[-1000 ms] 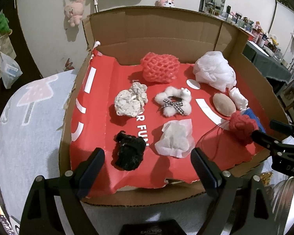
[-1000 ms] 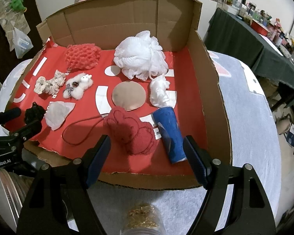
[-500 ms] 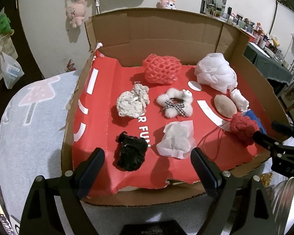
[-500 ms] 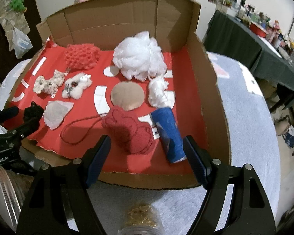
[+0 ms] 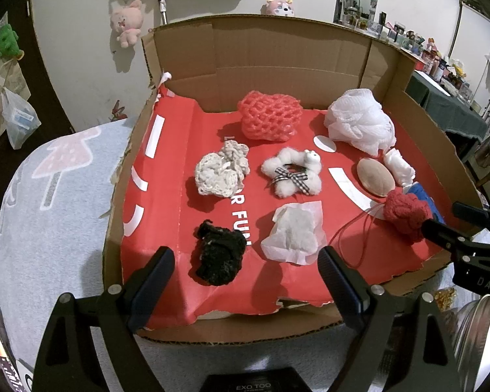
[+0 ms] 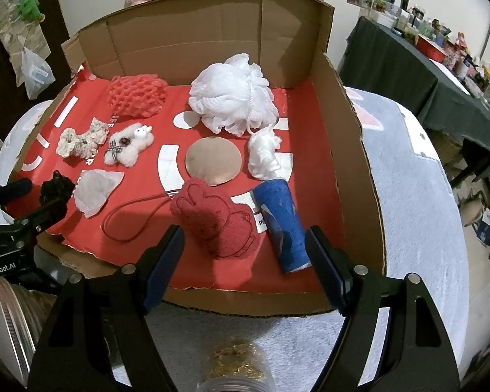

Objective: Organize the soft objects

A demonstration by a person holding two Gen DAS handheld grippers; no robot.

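Observation:
An open cardboard box (image 5: 277, 52) lined in red holds several soft things. In the left wrist view a black scrunchie (image 5: 217, 256) and a white pad (image 5: 294, 232) lie near the front, with a cream crochet piece (image 5: 220, 173), a white fluffy scrunchie (image 5: 292, 176), a red foam net (image 5: 269, 119) and a white bath pouf (image 5: 359, 124) behind. My left gripper (image 5: 246, 269) hovers open and empty at the front edge. In the right wrist view a red plush pouch (image 6: 217, 220), a blue roll (image 6: 282, 223), a tan round puff (image 6: 214, 160) and a white wad (image 6: 264, 155) show. My right gripper (image 6: 245, 248) is open and empty.
The box (image 6: 359, 170) sits on a pale blue cloth (image 5: 45, 202) with a mushroom print. A metal can (image 5: 480, 336) and a jar of gold bits (image 6: 235, 369) stand near the front. A dark-clothed cluttered table (image 6: 421, 75) is at the right.

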